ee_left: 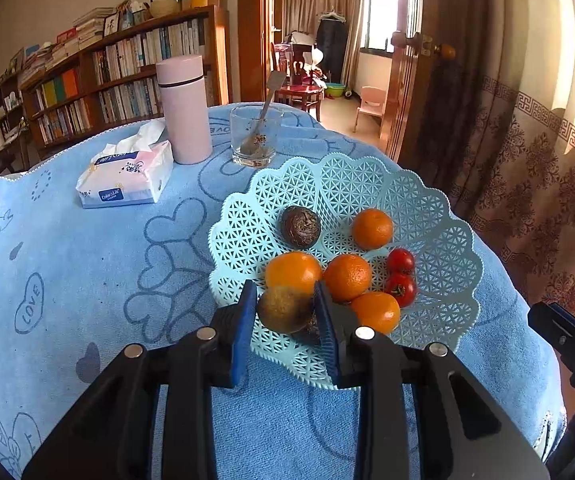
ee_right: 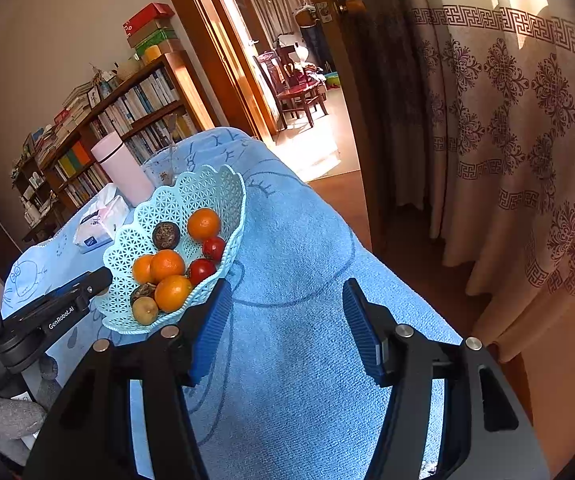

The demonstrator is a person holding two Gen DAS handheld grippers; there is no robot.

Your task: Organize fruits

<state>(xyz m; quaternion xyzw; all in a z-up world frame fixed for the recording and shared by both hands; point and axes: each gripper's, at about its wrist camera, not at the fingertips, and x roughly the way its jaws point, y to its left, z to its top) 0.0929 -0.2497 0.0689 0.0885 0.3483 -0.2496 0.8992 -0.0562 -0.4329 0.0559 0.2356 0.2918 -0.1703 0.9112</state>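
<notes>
While left gripper (ee_left: 285,308) brackets kiwi (ee_left: 283,309) — basket (ee_left: 439,208) near table edge.

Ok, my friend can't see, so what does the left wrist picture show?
The left gripper holds a brownish round fruit between its jaws over the near edge of a pale blue lattice basket. The basket already has oranges, red tomatoes and a dark fruit. It sits on a blue cloth.
</notes>
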